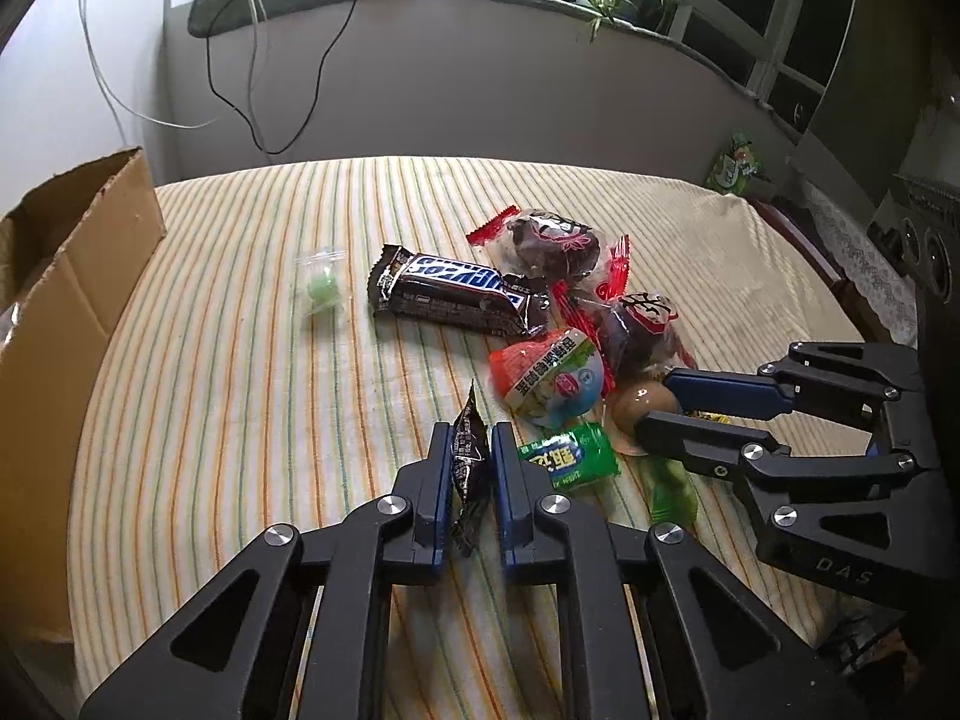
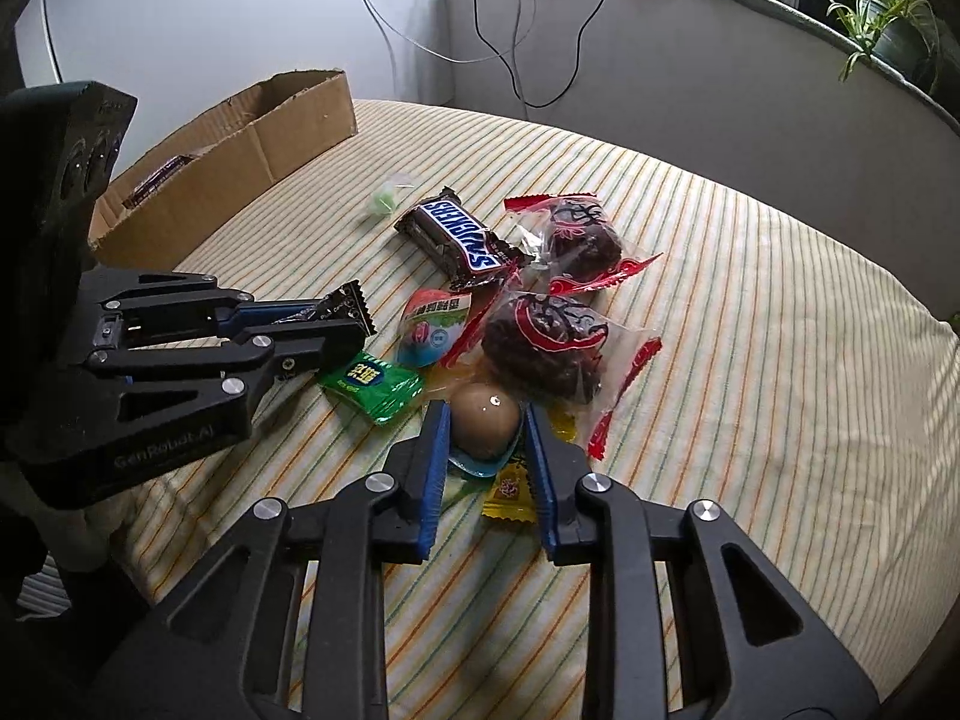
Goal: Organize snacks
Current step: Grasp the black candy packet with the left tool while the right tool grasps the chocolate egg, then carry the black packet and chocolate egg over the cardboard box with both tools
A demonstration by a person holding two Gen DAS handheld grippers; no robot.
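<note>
The left tool (image 1: 471, 456) is clamping a small dark foil packet (image 1: 469, 468) between its blue pads, its jaws closed tight on the wrapper, which is standing on edge above the striped cloth (image 1: 240, 360). The right tool (image 2: 487, 420) is gripping a brown egg in clear wrap (image 2: 485, 420), its pads pressing on both sides of it, at the near end of the snack pile.

The rest of the snacks are lying loose on the cloth: a Snickers bar (image 1: 459, 294), two red-edged bags of dark cake (image 1: 552, 240), a round pink-and-blue pack (image 1: 549, 381), a green sachet (image 1: 570, 459) just beside the left tool, and a yellow packet (image 2: 510, 492) partly under the egg. A small clear bag with a green sweet (image 1: 323, 288) is sitting apart from the pile, toward the box.

A cardboard box (image 2: 240, 138) is standing open at the far left edge of the cloth, well apart from both tools. In the right wrist view something dark and purplish (image 2: 162, 177) is lying inside it; what it is cannot be told. The rest of the box's inside is hidden by its wall and flaps.
</note>
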